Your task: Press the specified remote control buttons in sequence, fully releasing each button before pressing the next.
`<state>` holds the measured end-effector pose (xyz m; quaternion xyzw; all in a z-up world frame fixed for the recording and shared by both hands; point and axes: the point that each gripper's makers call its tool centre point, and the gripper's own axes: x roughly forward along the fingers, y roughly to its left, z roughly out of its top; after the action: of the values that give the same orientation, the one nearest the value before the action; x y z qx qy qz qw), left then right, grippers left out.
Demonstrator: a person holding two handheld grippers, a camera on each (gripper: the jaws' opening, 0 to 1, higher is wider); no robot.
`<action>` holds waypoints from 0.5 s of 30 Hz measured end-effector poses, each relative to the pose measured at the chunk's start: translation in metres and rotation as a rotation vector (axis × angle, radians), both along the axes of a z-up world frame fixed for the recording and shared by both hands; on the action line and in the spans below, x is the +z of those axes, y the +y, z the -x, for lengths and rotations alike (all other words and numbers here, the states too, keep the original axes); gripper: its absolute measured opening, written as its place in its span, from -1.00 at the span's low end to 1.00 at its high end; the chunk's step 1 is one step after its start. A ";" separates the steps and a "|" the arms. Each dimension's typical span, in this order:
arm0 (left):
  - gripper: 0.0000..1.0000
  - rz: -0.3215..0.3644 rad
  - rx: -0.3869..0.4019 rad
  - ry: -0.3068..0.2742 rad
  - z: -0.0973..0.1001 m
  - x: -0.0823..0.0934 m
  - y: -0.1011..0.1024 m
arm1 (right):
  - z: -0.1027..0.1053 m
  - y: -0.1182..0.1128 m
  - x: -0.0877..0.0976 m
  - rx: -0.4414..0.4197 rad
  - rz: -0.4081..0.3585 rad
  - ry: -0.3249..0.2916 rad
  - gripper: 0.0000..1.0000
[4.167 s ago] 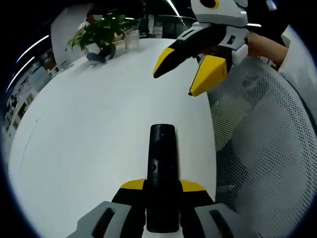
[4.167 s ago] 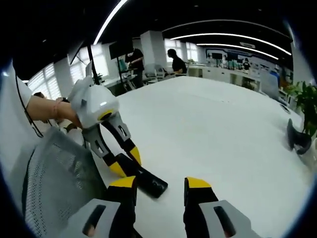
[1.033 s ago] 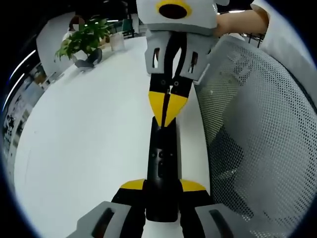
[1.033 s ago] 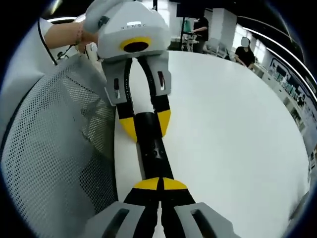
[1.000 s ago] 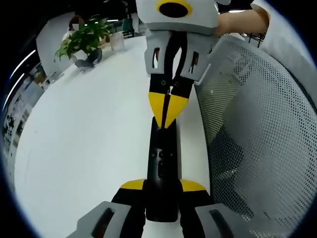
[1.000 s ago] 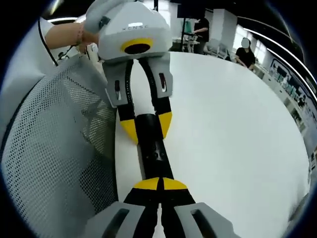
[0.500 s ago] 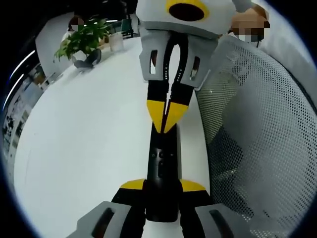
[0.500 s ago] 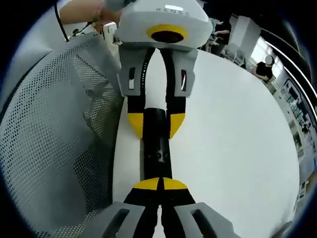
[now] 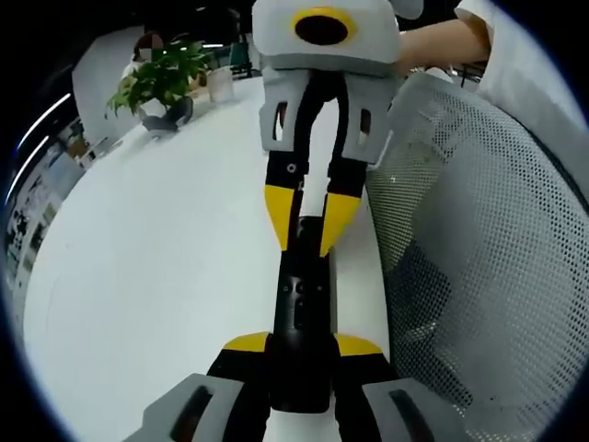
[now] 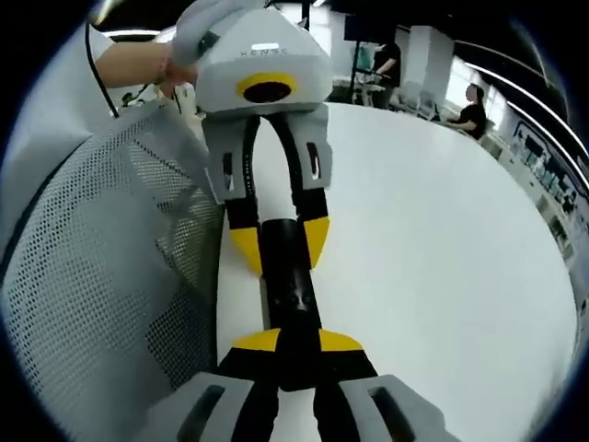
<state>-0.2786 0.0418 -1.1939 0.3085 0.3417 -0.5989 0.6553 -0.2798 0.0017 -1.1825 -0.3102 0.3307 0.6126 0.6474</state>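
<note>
The left hand-held gripper (image 9: 301,345) was clamped on the near end of a slim black remote control (image 9: 302,304), its yellow-tipped jaws pressed against both sides. In the left gripper view the remote ran from 6 o'clock toward 12 o'clock, held along the edge of a white counter (image 9: 156,258).

The right hand-held gripper (image 9: 309,221) came down from 12 o'clock in that view, its jaws a little apart, straddling the far end of the remote. In the right gripper view its own yellow tips (image 10: 296,342) sat at 6 o'clock with the remote's end (image 10: 293,290) between them (whether a tip was actually touching a button could not be told).

At 3 o'clock in the left gripper view was a grey mesh chair back (image 9: 469,249). A potted plant (image 9: 164,78) stood at 10 o'clock, well apart on the counter.

The likely risk: with the jaws parted around the body, a tip could slide off the button onto the casing, or press two buttons at once. A hard push might also twist the remote in the left grip, since only one end was held.
</note>
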 end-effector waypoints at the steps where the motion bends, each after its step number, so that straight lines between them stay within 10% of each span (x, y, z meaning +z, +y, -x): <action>1: -0.55 0.001 0.000 0.000 0.000 0.000 0.000 | -0.001 -0.001 0.000 0.001 0.009 -0.004 -0.83; 10: -0.54 0.084 0.036 -0.006 0.000 0.000 0.000 | 0.000 -0.001 -0.004 0.082 0.193 0.019 -0.86; 15: -0.54 0.099 0.038 -0.008 -0.001 0.001 -0.002 | 0.000 -0.001 -0.004 0.035 0.139 0.020 -0.86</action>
<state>-0.2779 0.0401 -1.1932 0.2714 0.3149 -0.6014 0.6823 -0.2795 0.0008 -1.1861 -0.3542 0.3735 0.6024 0.6101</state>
